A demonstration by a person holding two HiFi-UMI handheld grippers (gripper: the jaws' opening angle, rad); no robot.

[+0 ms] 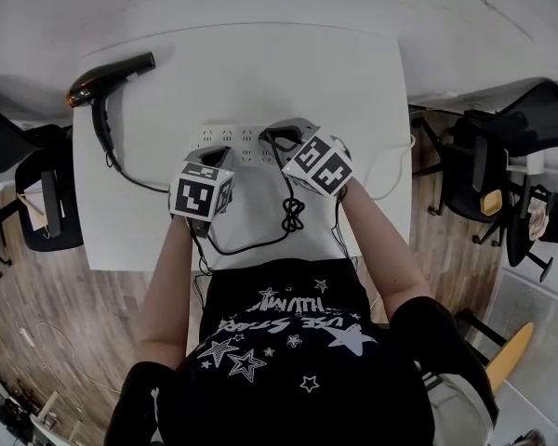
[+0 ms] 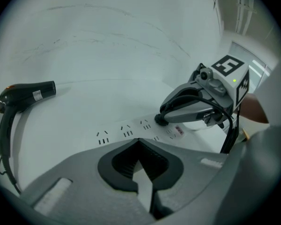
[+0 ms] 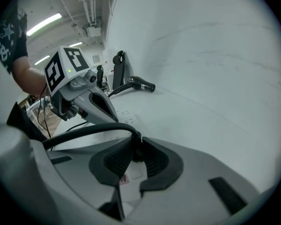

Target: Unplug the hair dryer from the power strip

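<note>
A black hair dryer (image 1: 112, 74) with an orange tip lies at the table's far left, also in the left gripper view (image 2: 23, 95). Its black cord (image 1: 260, 244) loops along the near edge and runs up to a black plug (image 1: 281, 138) in the white power strip (image 1: 237, 139). My right gripper (image 1: 279, 137) is shut on that plug (image 3: 136, 146), which sits between its pads with the cord leading off to the left. My left gripper (image 1: 214, 152) rests tips-down on the strip's left part (image 2: 131, 130), and its jaws (image 2: 139, 140) meet at the tips with nothing between them.
The white table (image 1: 353, 82) ends just in front of the person's torso. Black office chairs stand at the left (image 1: 37, 193) and right (image 1: 484, 156) on the wooden floor. A thin white cable (image 1: 391, 170) leaves the strip to the right.
</note>
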